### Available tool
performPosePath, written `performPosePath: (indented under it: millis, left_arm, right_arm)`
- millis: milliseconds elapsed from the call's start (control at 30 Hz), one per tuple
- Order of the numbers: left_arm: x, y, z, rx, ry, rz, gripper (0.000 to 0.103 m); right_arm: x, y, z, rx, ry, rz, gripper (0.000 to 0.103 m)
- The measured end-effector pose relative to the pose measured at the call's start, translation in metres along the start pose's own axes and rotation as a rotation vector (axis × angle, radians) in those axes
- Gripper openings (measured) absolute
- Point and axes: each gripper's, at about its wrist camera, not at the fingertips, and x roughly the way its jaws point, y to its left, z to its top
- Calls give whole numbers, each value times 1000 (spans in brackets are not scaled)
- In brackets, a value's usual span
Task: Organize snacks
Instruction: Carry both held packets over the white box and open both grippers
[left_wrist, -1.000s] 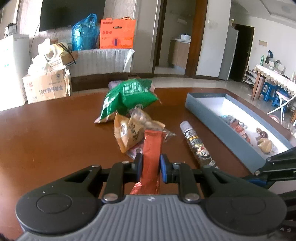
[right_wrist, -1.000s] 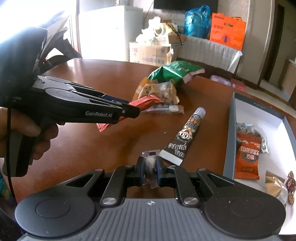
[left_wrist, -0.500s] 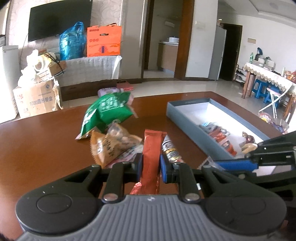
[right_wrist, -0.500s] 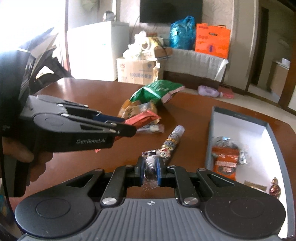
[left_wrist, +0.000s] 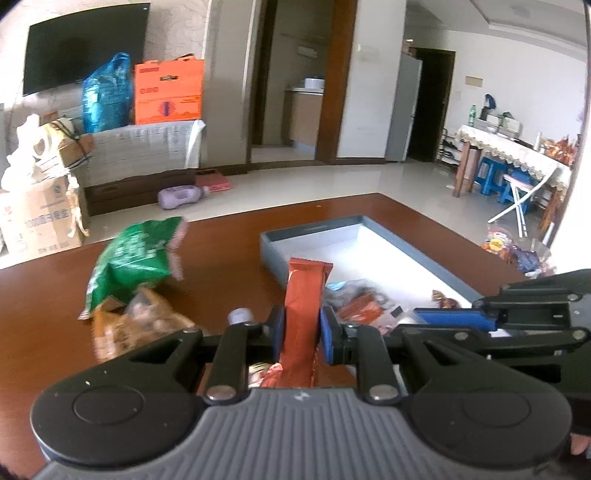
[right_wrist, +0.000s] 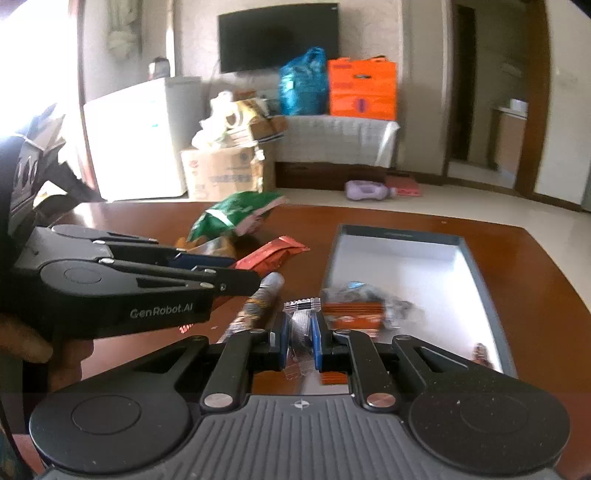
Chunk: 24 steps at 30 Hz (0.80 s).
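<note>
My left gripper (left_wrist: 301, 325) is shut on a long orange-red snack packet (left_wrist: 304, 295), held upright above the table near the left wall of the grey-blue box (left_wrist: 273, 251). It also shows from the side in the right wrist view (right_wrist: 236, 275), with the packet (right_wrist: 273, 251) sticking out ahead. My right gripper (right_wrist: 299, 332) is shut on a small clear silver-striped candy wrapper (right_wrist: 300, 317), just left of the box (right_wrist: 334, 247). The box holds an orange packet (right_wrist: 352, 314) and small candies (right_wrist: 482, 350).
On the brown table (left_wrist: 44, 295) lie a green bag (left_wrist: 136, 258), a tan nut bag (left_wrist: 136, 321) and a printed tube (right_wrist: 258, 299) left of the box. The right gripper's side shows in the left wrist view (left_wrist: 517, 314). Beyond the table are floor and furniture.
Both grippers have swung right toward the box with their loads. The box now lies ahead of both, and the green bag has shifted left in view.
</note>
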Motion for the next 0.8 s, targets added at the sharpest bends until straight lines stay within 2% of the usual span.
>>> performPosePath:
  millis: [467,800]
  left_arm:
    - [34,-56,4,9,36,-89,17]
    - [54,-65,-7,5,83,-79,17]
  right_arm:
    - [3,-51,-14,135,44,-145,16]
    - [13,-59,-20,169,84,-177,16]
